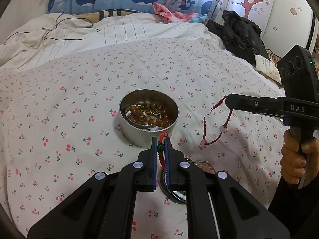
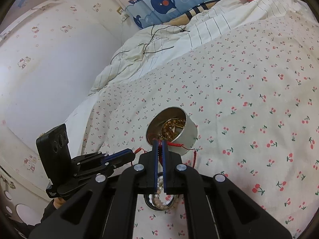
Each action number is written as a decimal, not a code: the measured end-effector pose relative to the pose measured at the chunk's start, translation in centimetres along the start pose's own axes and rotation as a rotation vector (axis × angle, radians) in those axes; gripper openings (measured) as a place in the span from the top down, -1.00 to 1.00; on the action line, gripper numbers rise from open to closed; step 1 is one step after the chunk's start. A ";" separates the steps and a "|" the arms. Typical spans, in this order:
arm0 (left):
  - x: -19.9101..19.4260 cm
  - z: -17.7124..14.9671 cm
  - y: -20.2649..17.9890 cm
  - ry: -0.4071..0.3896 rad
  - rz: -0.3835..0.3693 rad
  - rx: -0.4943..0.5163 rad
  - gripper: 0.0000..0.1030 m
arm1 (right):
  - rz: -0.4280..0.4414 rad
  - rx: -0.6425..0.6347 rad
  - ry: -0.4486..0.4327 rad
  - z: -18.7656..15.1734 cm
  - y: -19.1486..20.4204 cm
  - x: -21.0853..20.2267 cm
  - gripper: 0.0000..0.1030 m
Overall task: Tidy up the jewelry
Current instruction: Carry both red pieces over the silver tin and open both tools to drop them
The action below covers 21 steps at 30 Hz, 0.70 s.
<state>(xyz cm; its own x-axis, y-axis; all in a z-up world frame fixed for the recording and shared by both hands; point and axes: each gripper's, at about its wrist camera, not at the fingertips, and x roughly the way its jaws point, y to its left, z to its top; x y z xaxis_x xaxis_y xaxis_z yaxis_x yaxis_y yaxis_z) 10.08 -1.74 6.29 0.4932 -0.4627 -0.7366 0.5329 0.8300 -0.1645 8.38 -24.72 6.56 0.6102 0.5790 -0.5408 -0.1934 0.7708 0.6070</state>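
Note:
A round metal tin (image 1: 148, 115) sits on the cherry-print bedspread and holds amber beads and gold bangles; it also shows in the right wrist view (image 2: 179, 131). My left gripper (image 1: 160, 142) is shut on a red braided cord bracelet with a green bead (image 1: 160, 148), just in front of the tin. My right gripper (image 1: 227, 100) is shut on another red cord bracelet (image 1: 207, 131) with pale beads, hanging in the air right of the tin. In the right wrist view that gripper (image 2: 159, 143) pinches the red cord (image 2: 175, 145) near the tin's rim.
A dark round lid or dish (image 2: 161, 201) with pearl beads lies on the bedspread under the grippers. A black jacket (image 1: 241, 33) lies at the far right of the bed. A crumpled white duvet (image 1: 59, 37) with black cable lies at the back.

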 end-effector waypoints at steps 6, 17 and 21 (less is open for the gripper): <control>-0.5 0.9 0.3 -0.036 0.006 -0.019 0.88 | -0.003 -0.055 -0.034 0.7 1.5 -0.1 0.91; -1.1 2.9 1.5 -0.116 -0.001 -0.096 0.88 | 0.039 -0.089 -0.105 3.0 4.3 1.0 0.91; -0.8 3.1 1.7 -0.122 0.008 -0.108 0.88 | 0.048 -0.089 -0.108 3.4 4.7 2.0 0.91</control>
<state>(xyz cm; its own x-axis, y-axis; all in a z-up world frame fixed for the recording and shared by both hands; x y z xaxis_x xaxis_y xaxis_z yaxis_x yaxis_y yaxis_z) 12.74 -0.93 8.68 0.5808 -0.4845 -0.6541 0.4545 0.8597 -0.2332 11.34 -20.81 10.35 0.6768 0.5874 -0.4437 -0.2890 0.7664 0.5737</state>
